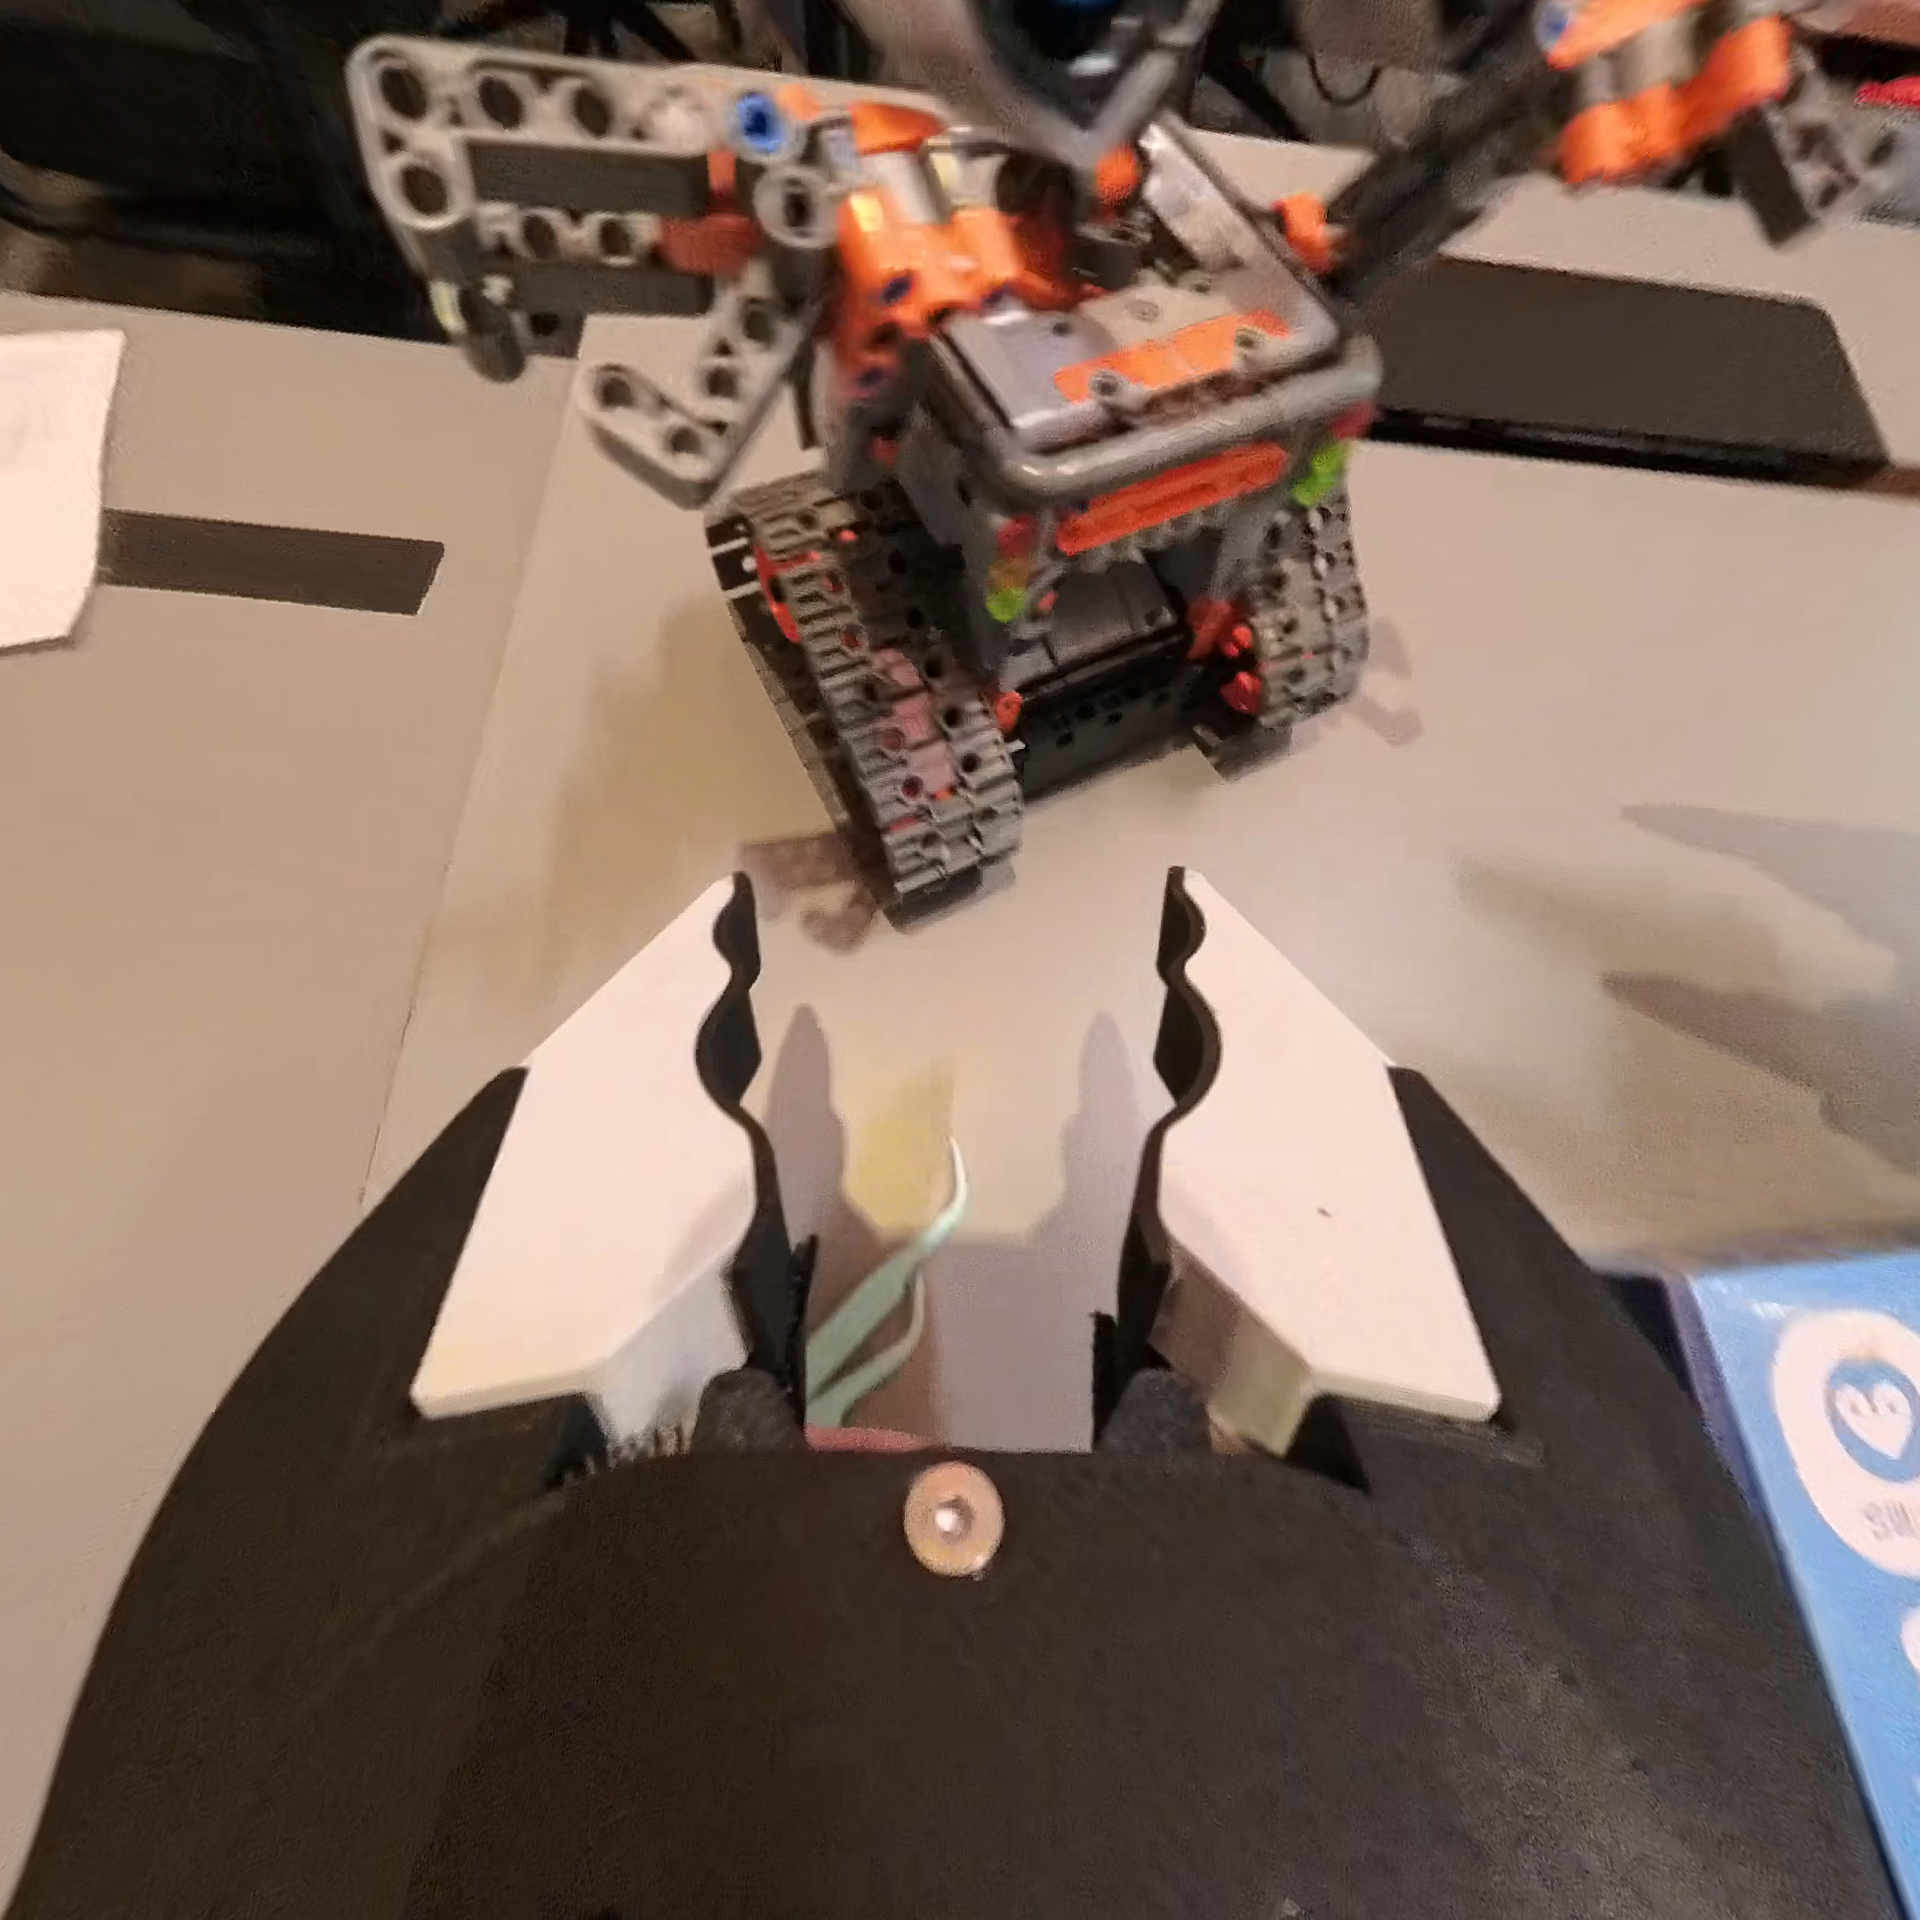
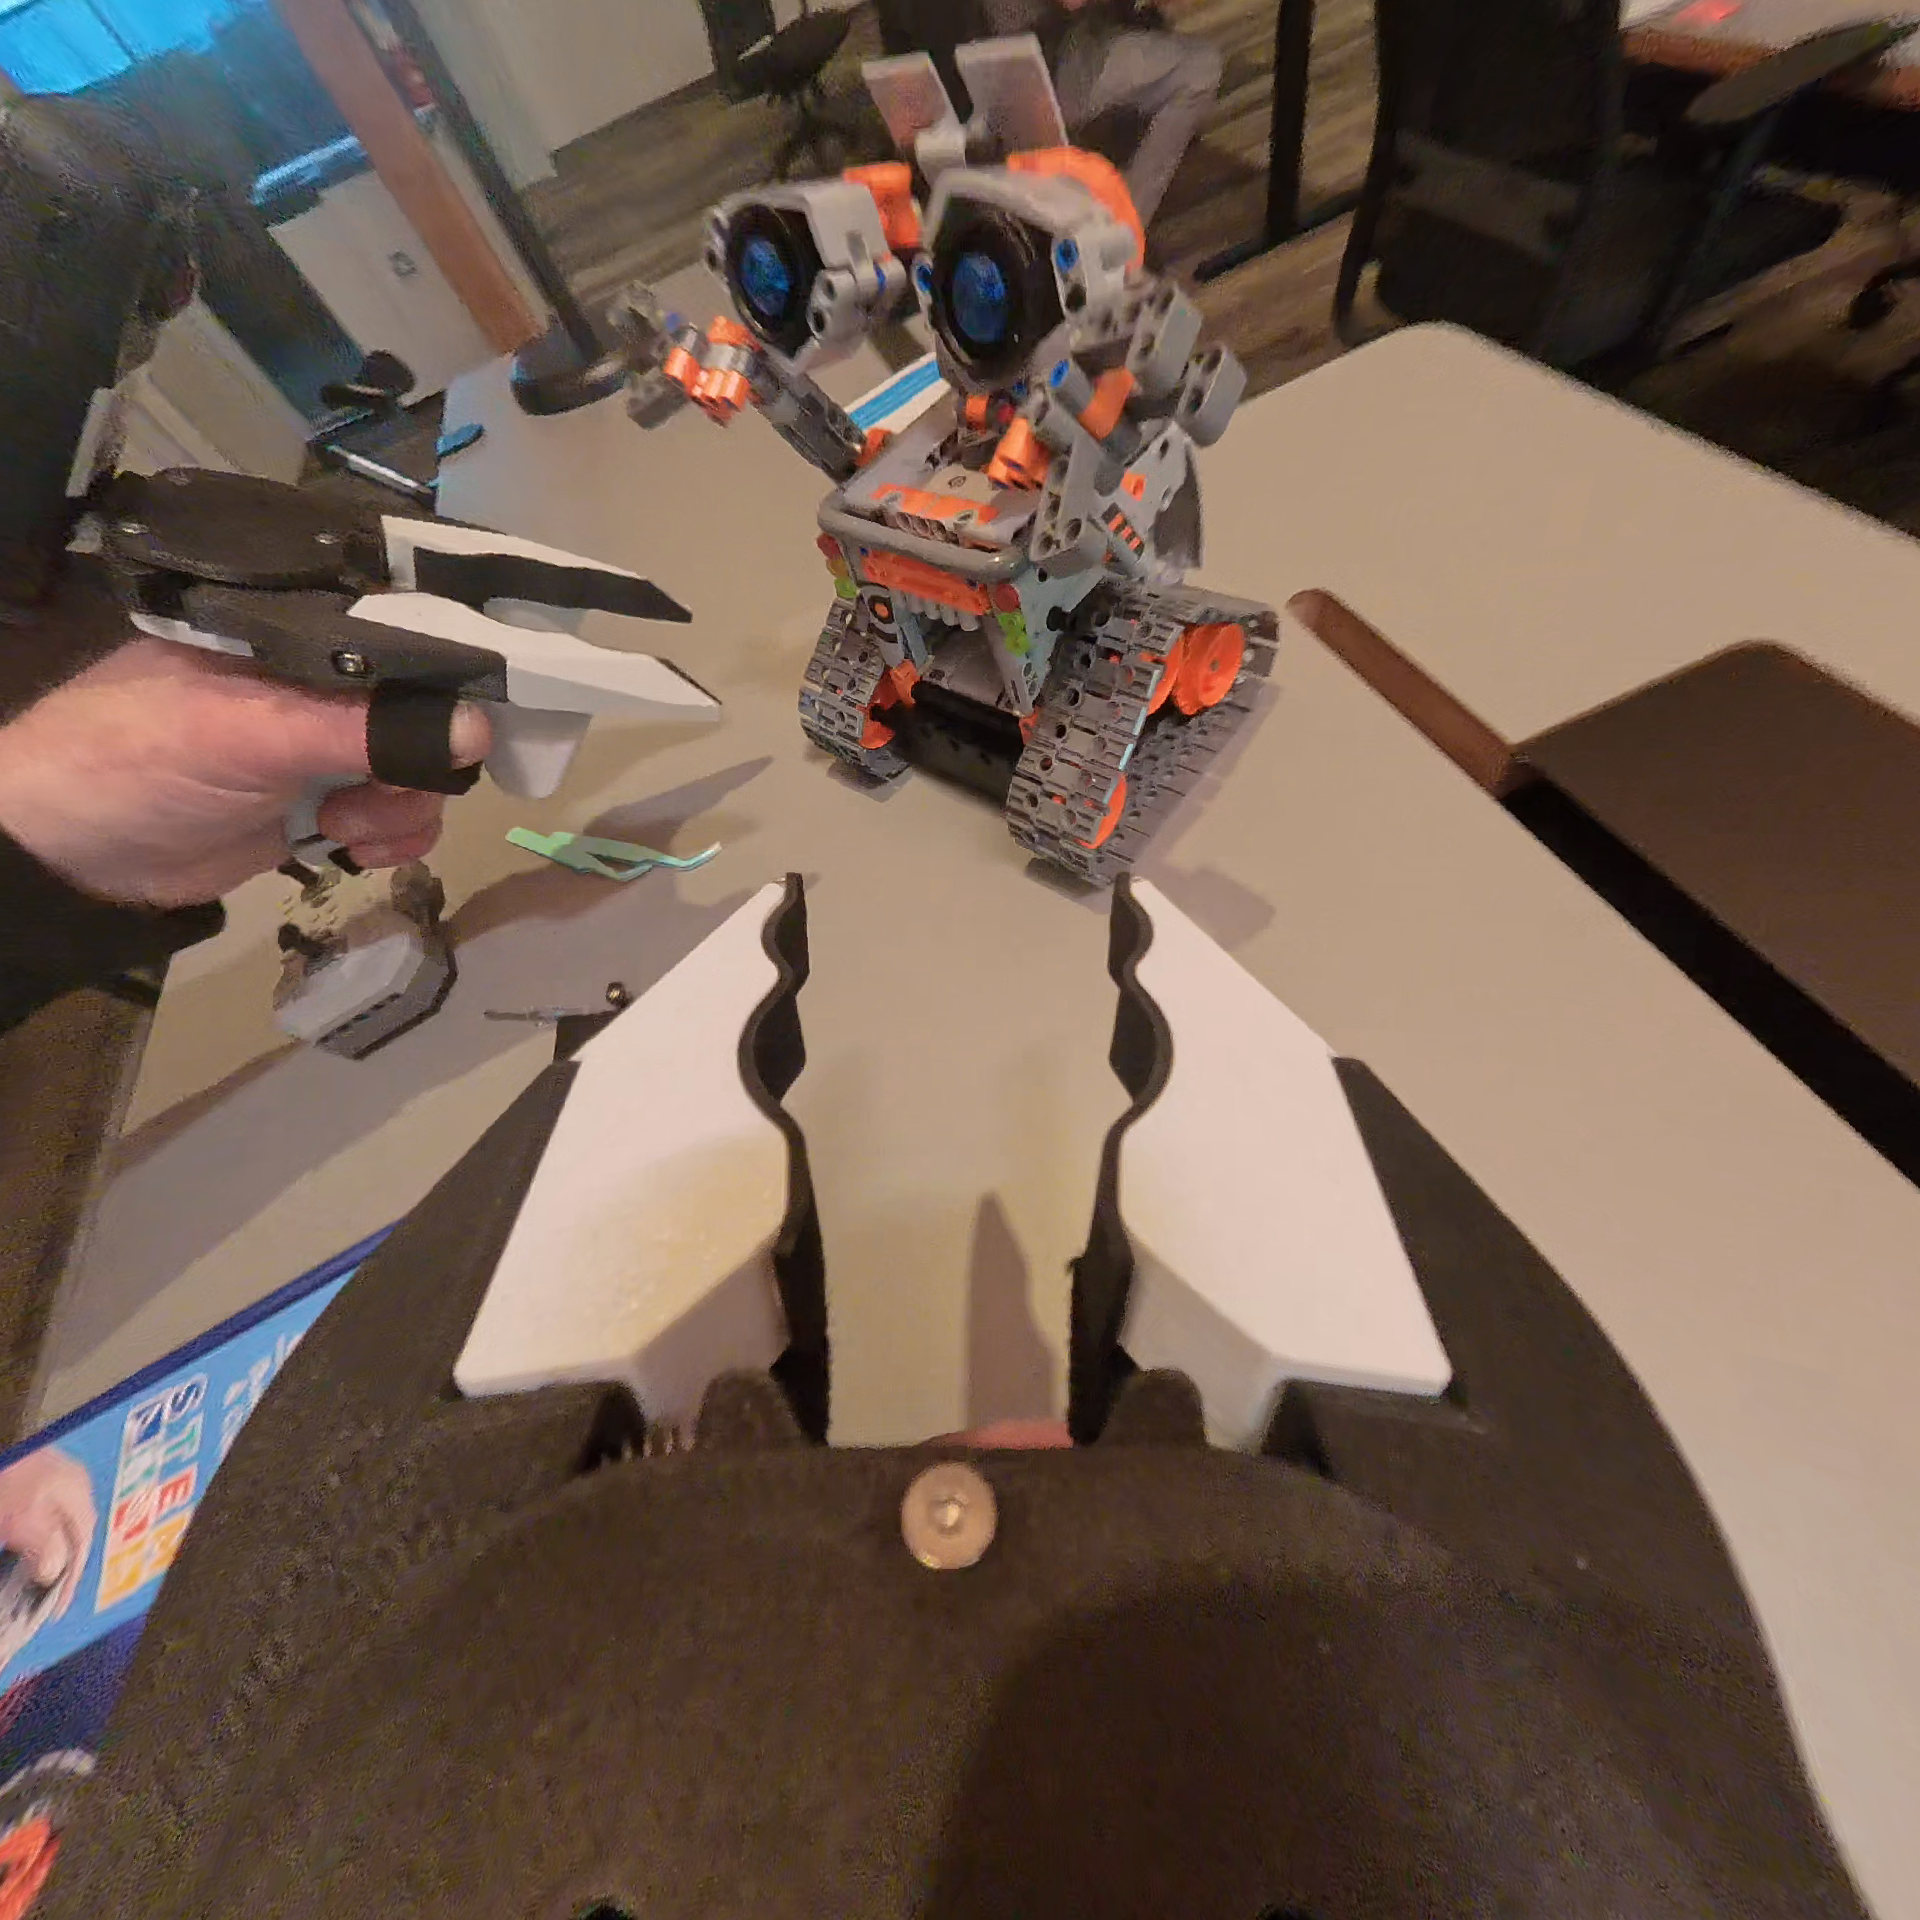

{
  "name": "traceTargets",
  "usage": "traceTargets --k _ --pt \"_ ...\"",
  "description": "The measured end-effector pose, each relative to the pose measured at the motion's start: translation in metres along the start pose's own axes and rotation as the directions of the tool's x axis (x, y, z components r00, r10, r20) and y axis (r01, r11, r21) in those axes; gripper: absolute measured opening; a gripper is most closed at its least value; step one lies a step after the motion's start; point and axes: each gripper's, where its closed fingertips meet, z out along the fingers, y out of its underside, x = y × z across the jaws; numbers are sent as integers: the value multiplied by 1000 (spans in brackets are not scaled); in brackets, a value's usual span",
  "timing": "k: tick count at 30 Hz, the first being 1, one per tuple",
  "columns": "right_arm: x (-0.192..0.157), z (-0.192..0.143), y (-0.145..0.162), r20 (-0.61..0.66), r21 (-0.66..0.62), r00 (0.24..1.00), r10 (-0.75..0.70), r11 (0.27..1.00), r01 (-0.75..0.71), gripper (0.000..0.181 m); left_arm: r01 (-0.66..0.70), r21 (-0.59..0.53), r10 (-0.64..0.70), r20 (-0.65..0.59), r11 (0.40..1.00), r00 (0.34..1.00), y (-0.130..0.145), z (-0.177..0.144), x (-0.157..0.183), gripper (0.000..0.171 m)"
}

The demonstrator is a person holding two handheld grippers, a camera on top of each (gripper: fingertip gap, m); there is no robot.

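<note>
The left gripper (image 1: 956, 894) hovered above the table (image 1: 1558, 675) with its fingers spread apart and nothing between them. The right gripper (image 2: 956, 894) was likewise held open and empty. Both pointed at the toy robot (image 2: 1023, 582), which stood upright on its tracks on the table, near both sets of fingertips but touching neither. One of its arms was raised toward the left gripper's side. In the right wrist view, the left gripper (image 2: 696, 655) showed from the side, held by a hand (image 2: 177, 779), apart from the robot. Green tweezers (image 2: 613, 854) lay flat on the table below the left gripper. A grey block (image 2: 364, 987) sat nearer the table edge. A blue box (image 2: 156, 1455) lay between the grippers, close to the cameras.
</note>
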Motion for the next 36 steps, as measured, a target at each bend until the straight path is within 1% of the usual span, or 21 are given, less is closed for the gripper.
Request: traceTargets --k 1,3,6,8,9,10,11,13,14,15,19,25,28,30,36 --pt "6 16 2 4 -26 1000 11 1000 -11 57 16 -3 -16 -13 1000 1000 0 8 -6 75" --pt "20 45 5 -13 -52 1000 5 999 -6 54 12 -60 -15 -41 998 999 8 24 -11 74" --pt "38 82 18 -23 -104 1000 18 994 -21 53 27 -79 -33 -85 996 996 12 40 -14 65" --pt "43 100 25 1 -124 996 85 989 -84 50 13 -87 -21 -87 996 996 13 47 -17 55" --pt "42 108 26 27 -127 992 123 985 -119 50 15 -101 -26 -108 995 994 15 51 -15 54" --pt "43 114 27 44 -123 988 145 983 -139 44 20 -113 -35 -126 993 991 16 54 -13 52" --pt "43 119 27 56 -126 986 159 981 -151 35 27 -124 -45 -149 992 988 17 56 -10 46" --pt "43 127 33 70 -157 987 146 979 -133 25 29 -135 -53 -179 990 982 18 59 -4 36" --pt "40 129 33 91 -157 987 129 981 -114 18 31 -134 -57 -195 991 979 17 60 0 30" --pt "40 130 32 95 -148 987 131 982 -116 15 35 -136 -61 -192 990 979 16 61 1 29" --pt "45 126 28 114 -146 987 109 985 -92 11 33 -136 -62 -212 990 975 13 59 7 21" --pt "46 108 22 153 -125 983 101 989 -82 10 33 -118 -61 -243 993 968 5 48 25 18" --pt "46 98 25 156 -125 983 94 989 -75 10 19 -124 -50 -251 992 967 8 44 36 17" --pt "47 91 28 152 -122 983 101 989 -82 10 35 -131 -69 -269 991 961 10 41 45 16" --pt "43 65 33 150 -105 983 101 991 -86 10 3 -125 -41 -305 992 952 12 29 68 16"
